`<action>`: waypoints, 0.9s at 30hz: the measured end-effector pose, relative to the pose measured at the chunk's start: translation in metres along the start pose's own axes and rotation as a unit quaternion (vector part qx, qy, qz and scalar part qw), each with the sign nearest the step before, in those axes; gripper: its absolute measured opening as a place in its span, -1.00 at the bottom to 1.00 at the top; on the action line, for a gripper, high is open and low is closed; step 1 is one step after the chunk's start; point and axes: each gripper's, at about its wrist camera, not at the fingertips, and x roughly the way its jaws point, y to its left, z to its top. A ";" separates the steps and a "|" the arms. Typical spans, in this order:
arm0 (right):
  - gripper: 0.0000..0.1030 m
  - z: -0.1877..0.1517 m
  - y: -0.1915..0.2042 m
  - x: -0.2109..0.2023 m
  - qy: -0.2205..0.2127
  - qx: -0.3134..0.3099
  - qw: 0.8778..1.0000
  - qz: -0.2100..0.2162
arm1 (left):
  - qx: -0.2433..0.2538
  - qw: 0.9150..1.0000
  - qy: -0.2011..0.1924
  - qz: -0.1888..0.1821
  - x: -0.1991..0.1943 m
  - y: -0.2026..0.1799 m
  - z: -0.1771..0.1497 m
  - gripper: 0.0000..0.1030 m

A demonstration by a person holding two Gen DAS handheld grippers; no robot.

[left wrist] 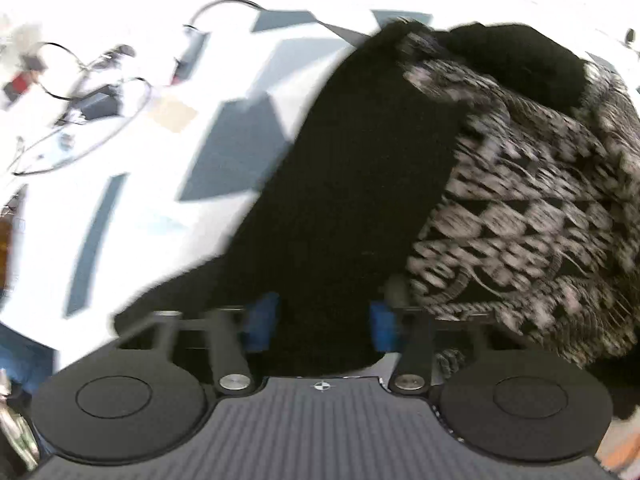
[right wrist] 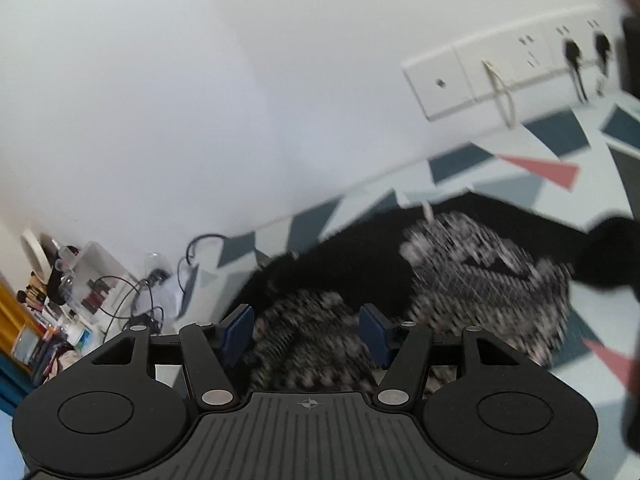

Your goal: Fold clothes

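While folding, left tool (left wrist: 322,322) pinches black sweater (left wrist: 352,184) to lift its edge; right tool (right wrist: 306,334) gapes, patterned part (right wrist: 316,344) loose between jaws | bench (right wrist: 560,136) beneath

No legible text, label, brand name or number appears in either view. The only sign is a small crosshair registration mark on the ribbed housing of the left gripper (left wrist: 320,322) and an identical mark on the right gripper (right wrist: 308,334). Containers on the side shelf (right wrist: 76,320) are too blurred to read.
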 end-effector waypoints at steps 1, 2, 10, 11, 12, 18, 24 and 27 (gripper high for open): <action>0.08 0.007 0.003 0.002 -0.006 -0.008 1.000 0.005 | -0.022 1.000 -0.004 -0.013 -0.003 0.008 0.003 -0.60; 0.08 0.013 0.008 0.002 -0.012 -0.016 1.000 0.011 | -0.043 0.999 -0.008 -0.024 -0.005 0.017 0.007 -0.68; 0.08 0.053 0.040 0.016 -0.047 -0.041 0.998 0.013 | -0.122 0.988 -0.099 0.003 -0.035 0.067 0.073 -0.81; 0.08 0.058 0.045 0.015 -0.055 -0.045 0.997 0.013 | -0.130 0.985 -0.117 0.005 -0.041 0.072 0.086 -0.81; 0.10 0.063 0.050 0.013 -0.063 -0.049 0.997 0.013 | -0.135 0.981 -0.141 0.005 -0.049 0.075 0.096 -0.81; 0.55 0.057 0.062 0.029 -0.036 -0.092 0.995 0.007 | -0.085 0.980 -0.177 0.035 -0.025 0.061 0.140 -0.66; 0.31 -0.004 0.029 0.073 0.065 -0.118 0.978 -0.157 | -0.023 0.993 -0.112 -0.020 0.014 0.025 0.111 0.34; 0.29 -0.025 0.012 0.073 0.088 -0.107 0.971 -0.196 | 0.034 0.992 -0.099 -0.065 0.014 0.002 0.091 0.39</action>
